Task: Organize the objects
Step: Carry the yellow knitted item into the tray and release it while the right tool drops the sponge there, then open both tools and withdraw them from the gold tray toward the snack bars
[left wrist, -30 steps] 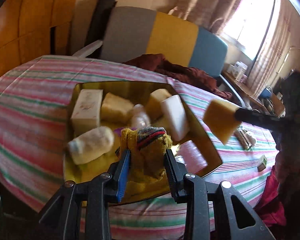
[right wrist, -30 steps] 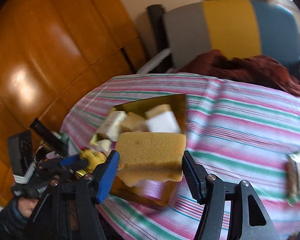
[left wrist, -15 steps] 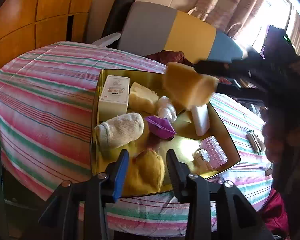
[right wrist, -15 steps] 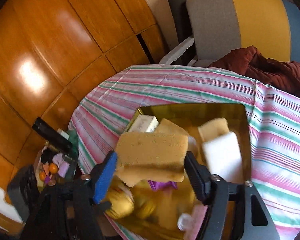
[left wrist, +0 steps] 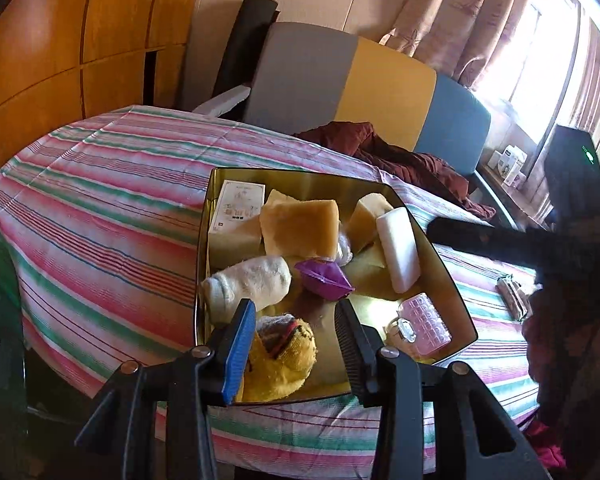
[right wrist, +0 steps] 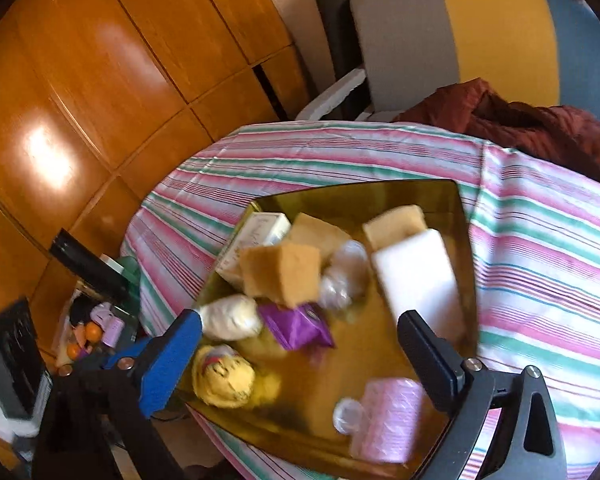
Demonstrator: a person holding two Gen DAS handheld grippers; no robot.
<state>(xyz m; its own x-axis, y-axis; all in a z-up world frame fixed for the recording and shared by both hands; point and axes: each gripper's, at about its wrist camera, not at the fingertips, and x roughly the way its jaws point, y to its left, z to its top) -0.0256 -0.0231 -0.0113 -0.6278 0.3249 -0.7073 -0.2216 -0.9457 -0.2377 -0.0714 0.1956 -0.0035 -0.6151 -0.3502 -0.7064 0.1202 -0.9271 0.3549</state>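
**Both tongs over the gold tray, nothing gripped**

Nearest: left gripper (left wrist: 296, 344) spread narrowly, holding nothing; the yellow sock bundle (left wrist: 280, 360) lies in the gold tray (left wrist: 456, 292) between its jaws, beside the blue pad, contact uncertain. Right gripper (right wrist: 300, 344) opening, almost fully spread, nothing between its pads.

Further in: the tan sponge (right wrist: 282, 276) sits tilted on the white box (right wrist: 256, 236) and other items, blurred in the right view.

Risk, my judgement: the sponge looks loosely perched and could tumble onto the purple packet (left wrist: 324, 280) or shift its neighbours. A careless withdrawal of the left tongs might drag the sock over the tray's near rim.
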